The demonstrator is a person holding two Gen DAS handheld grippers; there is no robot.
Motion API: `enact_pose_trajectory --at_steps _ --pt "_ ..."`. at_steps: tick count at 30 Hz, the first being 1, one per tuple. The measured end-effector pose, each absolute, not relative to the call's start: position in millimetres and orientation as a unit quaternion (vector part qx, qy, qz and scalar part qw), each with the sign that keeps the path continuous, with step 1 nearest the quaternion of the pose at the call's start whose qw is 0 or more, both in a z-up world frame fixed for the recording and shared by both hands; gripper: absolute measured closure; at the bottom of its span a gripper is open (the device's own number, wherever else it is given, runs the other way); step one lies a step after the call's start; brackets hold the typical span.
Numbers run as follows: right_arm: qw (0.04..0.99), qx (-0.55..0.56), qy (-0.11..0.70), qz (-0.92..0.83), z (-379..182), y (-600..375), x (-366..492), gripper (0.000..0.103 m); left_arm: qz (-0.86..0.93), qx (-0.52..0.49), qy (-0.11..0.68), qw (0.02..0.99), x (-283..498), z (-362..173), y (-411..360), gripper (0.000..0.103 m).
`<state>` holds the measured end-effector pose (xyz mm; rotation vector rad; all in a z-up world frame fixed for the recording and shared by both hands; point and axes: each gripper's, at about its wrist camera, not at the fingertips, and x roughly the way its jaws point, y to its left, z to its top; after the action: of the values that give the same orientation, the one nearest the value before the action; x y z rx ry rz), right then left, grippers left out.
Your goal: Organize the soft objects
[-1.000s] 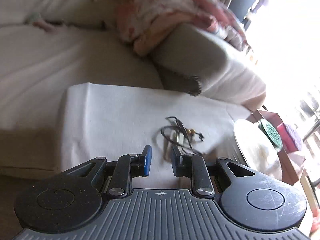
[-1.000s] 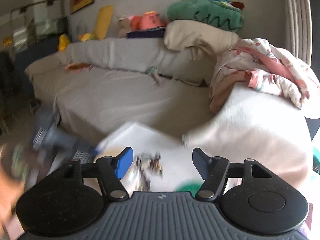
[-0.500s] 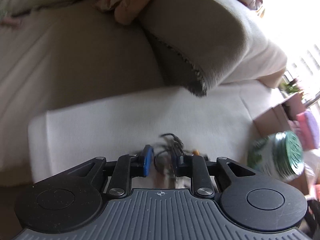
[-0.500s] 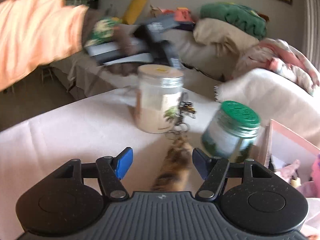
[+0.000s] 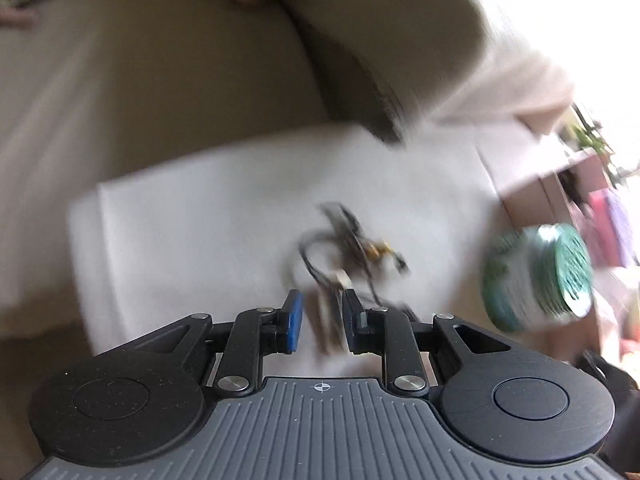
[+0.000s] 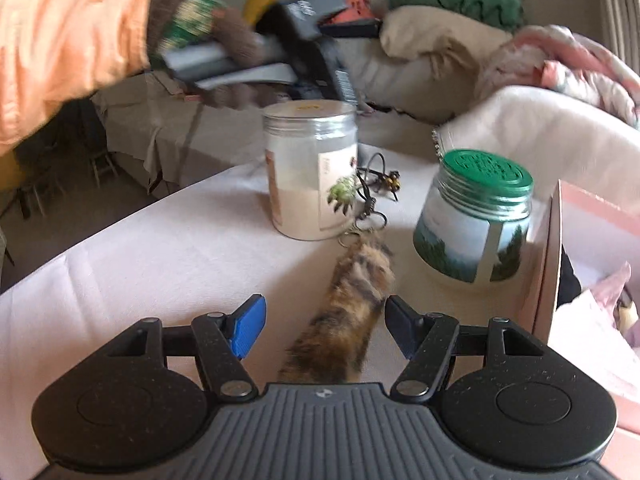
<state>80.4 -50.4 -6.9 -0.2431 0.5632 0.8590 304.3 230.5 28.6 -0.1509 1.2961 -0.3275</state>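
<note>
A furry brown-and-black tail keychain (image 6: 348, 304) lies on the white-clothed table (image 6: 160, 256), its ring and cords (image 6: 374, 192) at the far end. My right gripper (image 6: 324, 326) is open, its jaws on either side of the fur. In the left wrist view, blurred, the keychain's cords and charms (image 5: 352, 248) lie just ahead of my left gripper (image 5: 320, 326), which is narrowly open with a pale strip between the jaws, not clamped. The left gripper also shows held in a gloved hand in the right wrist view (image 6: 280, 52).
A white-lidded jar (image 6: 312, 172) and a green-lidded jar (image 6: 476, 216) stand either side of the keychain; the green one also shows in the left wrist view (image 5: 536, 276). A pink box (image 6: 592, 264) sits at right. A sofa with pillows and blankets (image 6: 460, 40) lies behind.
Both views swung down onto the table. My right gripper came in over the furry tail. My left gripper moved closer above the keychain cords, its jaws keeping about the same narrow gap.
</note>
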Motion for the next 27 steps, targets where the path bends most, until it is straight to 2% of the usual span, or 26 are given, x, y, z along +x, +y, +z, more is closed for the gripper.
enact_pose_trajectory --at_steps 8,16,19,22,27 --pt "0.864 -0.118 0.271 0.408 -8 -48 82 0.037 -0.184 -0.158 0.649 0.721 340 33 224 0.080" --pt "0.863 -0.119 0.272 0.408 -7 -46 84 0.037 -0.138 -0.144 0.687 0.699 352 19 217 0.084" --pt "0.863 -0.119 0.272 0.408 -7 -46 84 0.037 -0.105 -0.102 0.672 0.726 348 32 229 0.089" --pt "0.863 -0.119 0.272 0.408 -7 -46 84 0.037 -0.057 -0.049 0.626 0.776 343 54 243 0.088" --pt "0.863 -0.120 0.272 0.409 -7 -46 84 0.037 -0.052 -0.129 0.553 0.822 317 74 272 0.087"
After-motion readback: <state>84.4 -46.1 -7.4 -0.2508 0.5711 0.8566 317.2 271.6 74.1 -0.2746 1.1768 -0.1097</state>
